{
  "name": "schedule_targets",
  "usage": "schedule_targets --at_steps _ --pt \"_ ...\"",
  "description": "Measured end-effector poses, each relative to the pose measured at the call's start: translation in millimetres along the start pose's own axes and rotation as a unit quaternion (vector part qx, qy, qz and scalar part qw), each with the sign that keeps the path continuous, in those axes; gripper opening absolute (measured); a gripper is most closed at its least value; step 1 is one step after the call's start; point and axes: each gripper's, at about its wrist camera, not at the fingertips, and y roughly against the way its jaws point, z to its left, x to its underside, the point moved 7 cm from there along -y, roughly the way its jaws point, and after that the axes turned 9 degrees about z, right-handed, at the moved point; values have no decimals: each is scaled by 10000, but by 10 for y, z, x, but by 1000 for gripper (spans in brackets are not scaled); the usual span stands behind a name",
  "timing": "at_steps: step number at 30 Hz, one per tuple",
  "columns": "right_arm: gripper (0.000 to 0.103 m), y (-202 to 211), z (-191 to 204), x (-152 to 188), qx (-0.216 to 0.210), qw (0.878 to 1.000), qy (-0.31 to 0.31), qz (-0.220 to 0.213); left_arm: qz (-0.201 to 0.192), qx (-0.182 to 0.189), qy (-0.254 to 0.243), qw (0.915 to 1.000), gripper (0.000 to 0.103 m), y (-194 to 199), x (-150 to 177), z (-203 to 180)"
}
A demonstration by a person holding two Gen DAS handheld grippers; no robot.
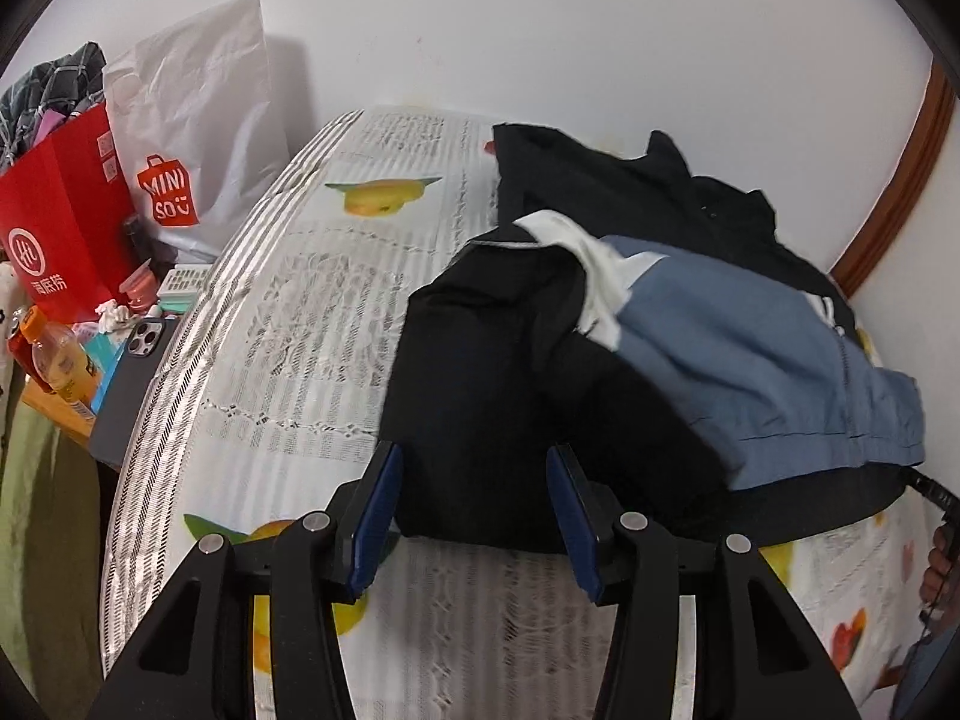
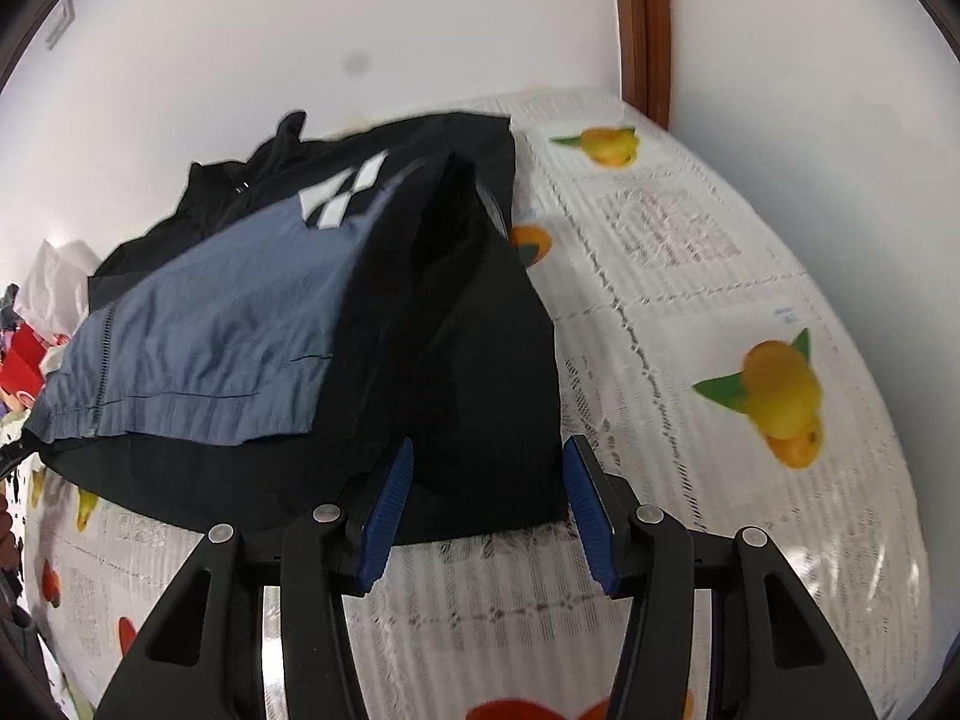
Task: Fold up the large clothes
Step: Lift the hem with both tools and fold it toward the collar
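- Bare tablecloth (image 1: 312, 324) left of the jacket (image 1: 540, 396) leaves open room as far as the table's edge.
- Beyond that edge a phone (image 1: 135, 372), bottle (image 1: 57, 360) and bags (image 1: 60, 228) crowd the side.
- Right of the jacket, the cloth lies free up to the wall (image 2: 780, 60).
- The wall stands close behind the jacket.

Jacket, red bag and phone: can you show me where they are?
jacket (image 2: 198, 348): right wrist view, on its blue panel.
red bag (image 1: 60, 222): left wrist view, on its front face.
phone (image 1: 135, 372): left wrist view, on its dark back, below the lenses.
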Motion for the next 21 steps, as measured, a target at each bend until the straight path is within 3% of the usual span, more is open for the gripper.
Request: schedule_targets --at_steps 4,5,8,10,21 --pt "44 -105 32 -33 44 10000 56 40 -45 59 130 9999 46 -67 -6 69" --pt "41 -108 49 -42 68 9999 115 38 -43 92 191 9998 37 -75 -6 92" --pt "18 -114 76 -66 150 9996 235 57 -12 132 275 9995 17 -76 32 122" --pt "8 -83 69 -82 213 9993 297 38 -16 264 290 9992 9 -52 66 105" --pt "6 71 -25 -36 210 9991 342 145 39 53 230 9997 5 270 551 42"
